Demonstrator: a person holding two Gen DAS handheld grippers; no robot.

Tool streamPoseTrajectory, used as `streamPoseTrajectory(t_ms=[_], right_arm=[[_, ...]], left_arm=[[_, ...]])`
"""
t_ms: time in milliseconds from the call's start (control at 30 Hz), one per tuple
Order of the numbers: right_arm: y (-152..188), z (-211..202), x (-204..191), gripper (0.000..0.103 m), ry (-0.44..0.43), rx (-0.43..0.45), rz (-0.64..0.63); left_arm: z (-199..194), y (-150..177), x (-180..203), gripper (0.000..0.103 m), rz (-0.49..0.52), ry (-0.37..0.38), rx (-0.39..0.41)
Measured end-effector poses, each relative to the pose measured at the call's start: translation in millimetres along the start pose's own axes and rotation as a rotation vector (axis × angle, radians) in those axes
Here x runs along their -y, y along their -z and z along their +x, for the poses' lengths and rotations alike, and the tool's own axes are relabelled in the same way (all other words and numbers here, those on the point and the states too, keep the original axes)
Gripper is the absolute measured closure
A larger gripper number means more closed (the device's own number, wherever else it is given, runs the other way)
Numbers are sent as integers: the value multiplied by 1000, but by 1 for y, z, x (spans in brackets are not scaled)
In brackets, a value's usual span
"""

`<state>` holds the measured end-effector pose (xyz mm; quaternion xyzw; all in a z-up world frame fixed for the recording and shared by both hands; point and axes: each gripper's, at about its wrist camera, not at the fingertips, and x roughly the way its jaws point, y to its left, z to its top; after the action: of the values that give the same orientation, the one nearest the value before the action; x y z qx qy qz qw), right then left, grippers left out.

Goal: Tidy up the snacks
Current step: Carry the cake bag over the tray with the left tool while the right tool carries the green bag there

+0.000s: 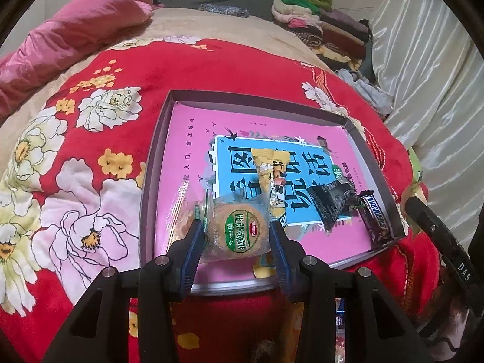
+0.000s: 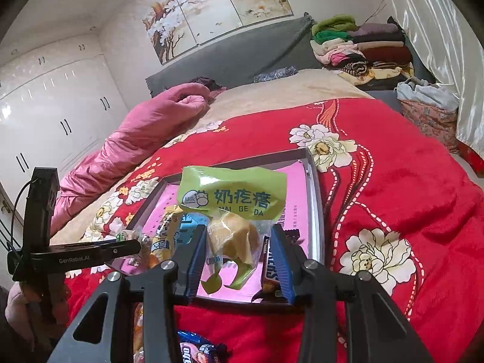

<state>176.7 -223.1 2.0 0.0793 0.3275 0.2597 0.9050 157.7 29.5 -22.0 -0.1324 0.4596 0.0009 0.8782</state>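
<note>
My left gripper has its fingers closed against a round biscuit pack over the near end of the tray ahead, while my right gripper pinches a green-topped milk-curd bag above that tray's near edge.

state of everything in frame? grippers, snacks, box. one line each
left gripper: shut on round biscuit pack, above the box
round biscuit pack: sealed, held between the fingers
right gripper: shut on green milk snack bag
green milk snack bag: sealed, held up over the box
box: open, no lid, pink book lying flat inside
Snickers bar: wrapped, lying in the box
black snack packet: sealed, lying in the box
yellow snack packet: sealed, lying in the box
</note>
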Motion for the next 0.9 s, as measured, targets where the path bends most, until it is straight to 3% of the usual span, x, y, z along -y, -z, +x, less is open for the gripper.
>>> streamPoseTrajectory(t_ms=[900], right_arm=[[16,34,-15,60,62,-120,-119]], left_arm=[[9,-4,16,57,34,50,-9]])
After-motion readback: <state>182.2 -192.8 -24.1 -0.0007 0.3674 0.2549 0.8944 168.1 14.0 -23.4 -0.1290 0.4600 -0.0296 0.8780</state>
